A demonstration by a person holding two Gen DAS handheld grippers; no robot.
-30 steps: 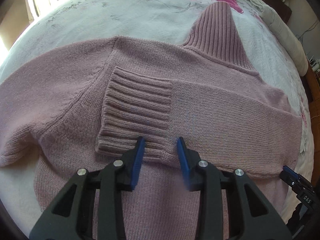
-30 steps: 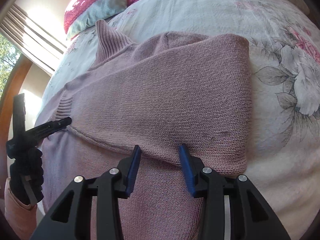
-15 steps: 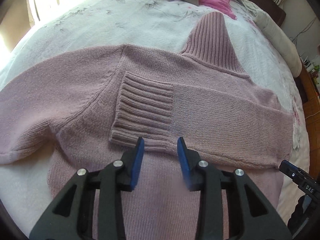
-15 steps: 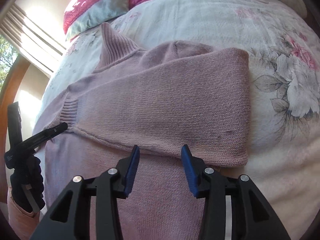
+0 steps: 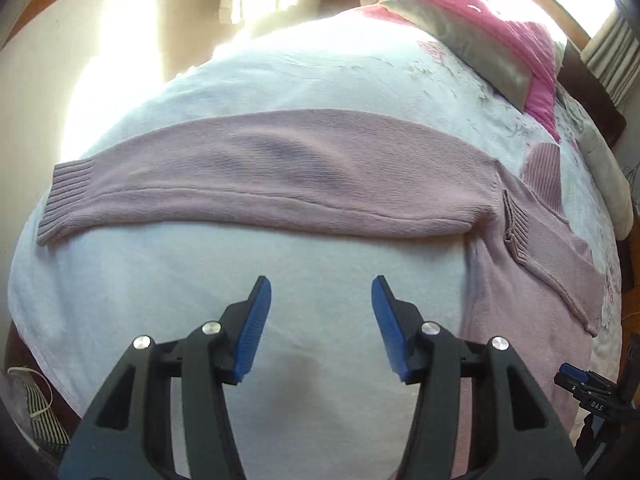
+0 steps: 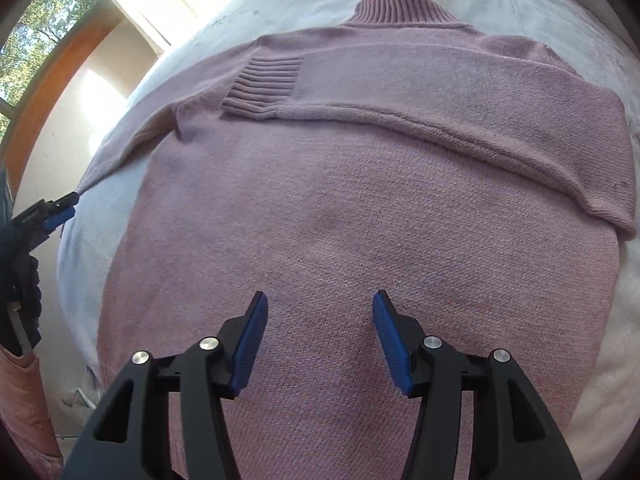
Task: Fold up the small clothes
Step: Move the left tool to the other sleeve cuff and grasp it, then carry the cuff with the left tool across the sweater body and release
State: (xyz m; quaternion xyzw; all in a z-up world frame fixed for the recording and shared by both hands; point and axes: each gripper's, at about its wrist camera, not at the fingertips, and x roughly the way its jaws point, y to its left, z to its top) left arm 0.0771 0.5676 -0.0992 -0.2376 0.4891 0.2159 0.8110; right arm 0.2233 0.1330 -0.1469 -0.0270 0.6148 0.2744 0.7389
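Item: dusty-pink knitted turtleneck sweater (image 6: 360,208), laid flat on white floral-print bedspread (image 5: 320,80), ribbed collar (image 6: 394,0) pointing toward pink and grey pillows (image 5: 480,32) at bed head.

Done, judging by present lie: one sleeve folded across chest, ribbed cuff (image 6: 264,88) resting near opposite shoulder, fold edge tidy along sweater's side.

Left to do: other long sleeve (image 5: 260,176) lying fully stretched out sideways on bedspread, cuff at far end, not yet brought in; body not yet folded up from hem. Roughly a third complete, by estimate.

Left gripper (image 5: 320,320): black frame, blue pads, jaws wide apart, empty, poised over bare bedspread just short of outstretched sleeve, near mid-length.

Right gripper (image 6: 318,332): same make, jaws likewise spread, nothing held, hovering above lower body of sweater, centred.

Likely next: outstretched sleeve gripped and carried across chest over the first. Soft knit, apt to sag and bunch if lifted at one point only.
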